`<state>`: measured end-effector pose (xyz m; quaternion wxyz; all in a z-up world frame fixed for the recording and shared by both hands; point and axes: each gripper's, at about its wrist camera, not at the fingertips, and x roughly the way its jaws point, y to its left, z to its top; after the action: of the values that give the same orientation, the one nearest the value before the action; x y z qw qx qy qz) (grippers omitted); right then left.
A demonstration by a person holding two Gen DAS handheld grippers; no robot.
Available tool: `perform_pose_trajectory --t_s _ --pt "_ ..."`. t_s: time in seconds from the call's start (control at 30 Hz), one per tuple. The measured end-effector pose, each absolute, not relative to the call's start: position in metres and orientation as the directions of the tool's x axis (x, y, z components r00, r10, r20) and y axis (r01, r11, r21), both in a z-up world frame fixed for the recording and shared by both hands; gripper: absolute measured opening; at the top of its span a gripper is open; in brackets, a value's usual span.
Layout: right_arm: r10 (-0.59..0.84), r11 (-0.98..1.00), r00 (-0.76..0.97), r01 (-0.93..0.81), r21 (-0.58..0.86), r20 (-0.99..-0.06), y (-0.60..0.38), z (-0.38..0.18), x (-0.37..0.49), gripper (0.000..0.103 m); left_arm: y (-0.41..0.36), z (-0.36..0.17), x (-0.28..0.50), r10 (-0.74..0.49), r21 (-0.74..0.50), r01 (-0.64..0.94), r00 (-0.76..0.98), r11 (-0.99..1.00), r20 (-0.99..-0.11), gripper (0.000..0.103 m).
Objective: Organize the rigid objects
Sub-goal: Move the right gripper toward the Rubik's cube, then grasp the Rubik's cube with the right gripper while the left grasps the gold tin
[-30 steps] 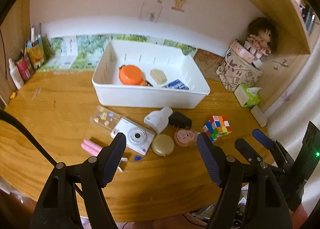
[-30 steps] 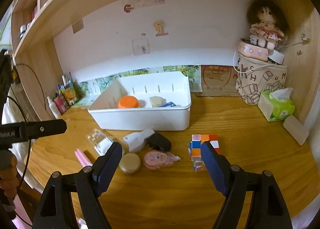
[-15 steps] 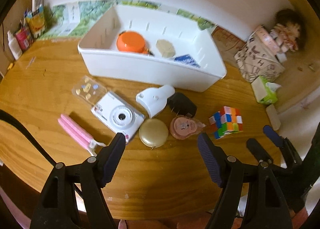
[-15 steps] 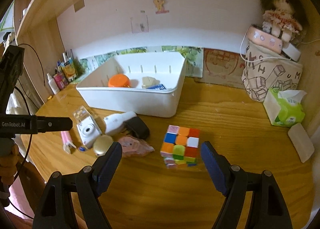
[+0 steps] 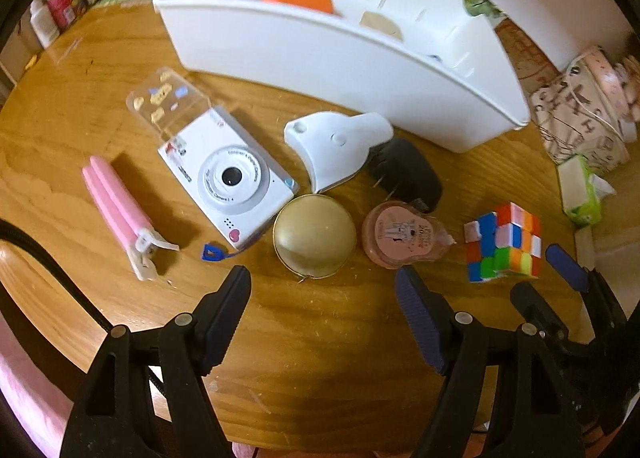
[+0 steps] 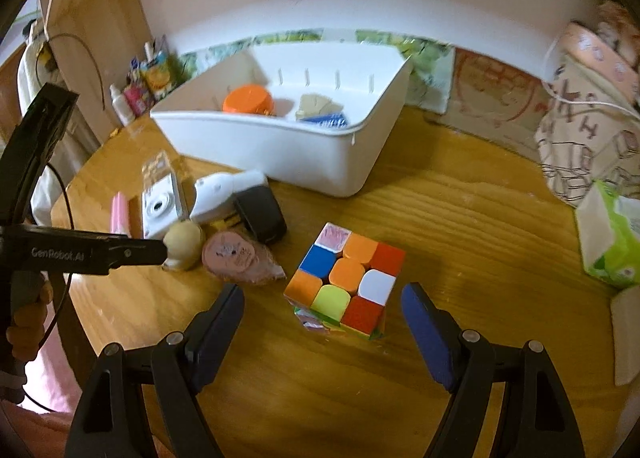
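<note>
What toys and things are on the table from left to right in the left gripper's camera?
Pink tube → white camera → gold round tin → pink bunny case → colourful cube.

The bin [image 5: 360, 69] stands on the bench [image 5: 320, 338], toward its back. In the bin lie a round lid [image 6: 248, 98], a small block [image 6: 314, 105] to the lid's right, and a flat packet [image 6: 326, 121] just before that block. Before the bin, from left to right, lie a folded tool [image 5: 116, 201], a clear case [image 5: 166, 99], a camera [image 5: 228, 177] touching the case, a round tin [image 5: 314, 236], a scoop-shaped piece [image 5: 336, 147] closest to the bin, a charger plug [image 5: 404, 171] against that piece, a small flat pack [image 5: 402, 236] and a puzzle cube [image 6: 344, 280]. To the right of the bin stand a printed bag [image 6: 588, 145] and a tissue pack [image 6: 608, 238]; left of the bin, small bottles [image 6: 136, 95].
</note>
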<state>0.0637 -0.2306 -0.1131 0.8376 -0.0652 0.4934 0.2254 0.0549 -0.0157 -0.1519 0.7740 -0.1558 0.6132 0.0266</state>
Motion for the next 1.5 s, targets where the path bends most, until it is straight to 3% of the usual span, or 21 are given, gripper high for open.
perform_pose_trajectory --t_s 0.47,1.0,1.13,1.3,1.5 --pt "0.32 0.835 0.274 -0.534 0.133 -0.907 -0.224 -0.142 0.082 0.083 -0.015 -0.187 0.073 -0.127 -0.172 -0.362 0.145 0.916 -0.981 0.078" --pt "0.302 0.826 0.222 -0.546 0.138 -0.927 -0.218 -0.159 0.097 0.083 -0.005 -0.191 0.11 -0.089 -0.138 -0.435 0.13 0.89 -0.988 0.076" --pt "0.283 0.828 0.215 -0.547 0.125 -0.935 -0.216 -0.162 0.098 0.082 -0.011 -0.192 0.118 -0.058 -0.106 -0.446 0.121 0.889 -0.991 0.068" --pt "0.257 0.839 0.221 -0.534 0.103 -0.941 -0.218 -0.164 0.099 0.067 -0.014 -0.19 0.124 -0.046 -0.099 -0.458 0.125 0.883 -0.991 0.059" --pt "0.246 0.845 0.216 -0.525 0.1 -0.945 -0.22 -0.164 0.097 0.065 -0.017 -0.187 0.119 -0.047 -0.099 -0.454 0.125 0.885 -0.991 0.059"
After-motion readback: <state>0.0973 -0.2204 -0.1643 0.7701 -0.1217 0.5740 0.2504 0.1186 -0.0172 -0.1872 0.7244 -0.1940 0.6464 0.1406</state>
